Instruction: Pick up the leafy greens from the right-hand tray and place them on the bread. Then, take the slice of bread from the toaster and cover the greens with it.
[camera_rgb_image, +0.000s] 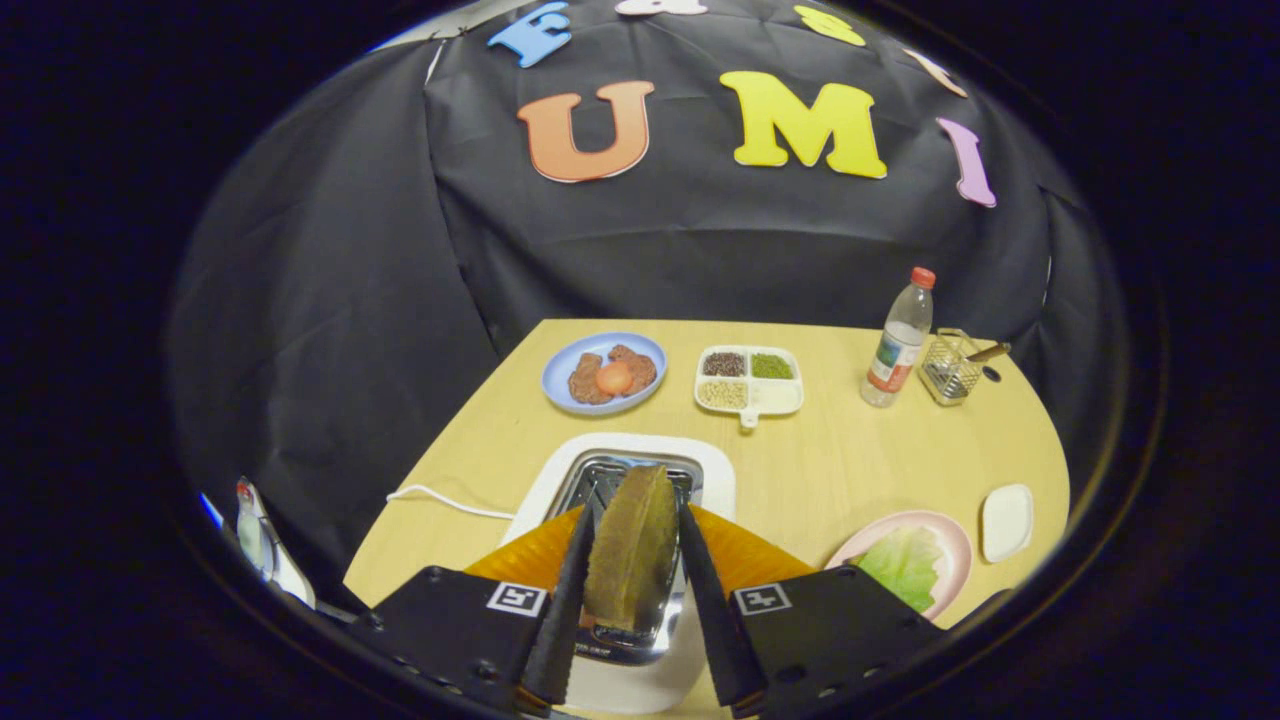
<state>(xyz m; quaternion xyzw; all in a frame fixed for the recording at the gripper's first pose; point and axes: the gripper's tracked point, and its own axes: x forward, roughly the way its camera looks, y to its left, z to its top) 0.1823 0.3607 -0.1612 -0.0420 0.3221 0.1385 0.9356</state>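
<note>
A pale wooden table (800, 470) with a rounded far edge stands in a booth walled with black cloth (330, 300).

Directly under the gripper (632, 560) sits a white toaster (640, 480) with a shiny metal top, its white cord (450, 500) trailing off to the left across the wood. The gripper's fingers (570, 590) are closed to a narrow gap, pressing on both faces of a slice of bread (632, 545). The slice stands upright on edge between them, just over the toaster's slot. It is brown and rough-grained, with a curved top edge.

To the right of the fingers, close by, a pink plate (955, 545) holds the greens (905, 565), a pale green crinkled leaf lying flat on something I cannot make out. Just beyond that plate lies a small white dish (1006, 522).

Far ahead, a blue plate (560, 375) carries brown pieces and an orange round thing. Right of it is a white divided tray (780, 398) with grains in its compartments, then a clear bottle (898, 340) with a red cap, then a wire basket (948, 368) with a brown-handled item sticking out.
</note>
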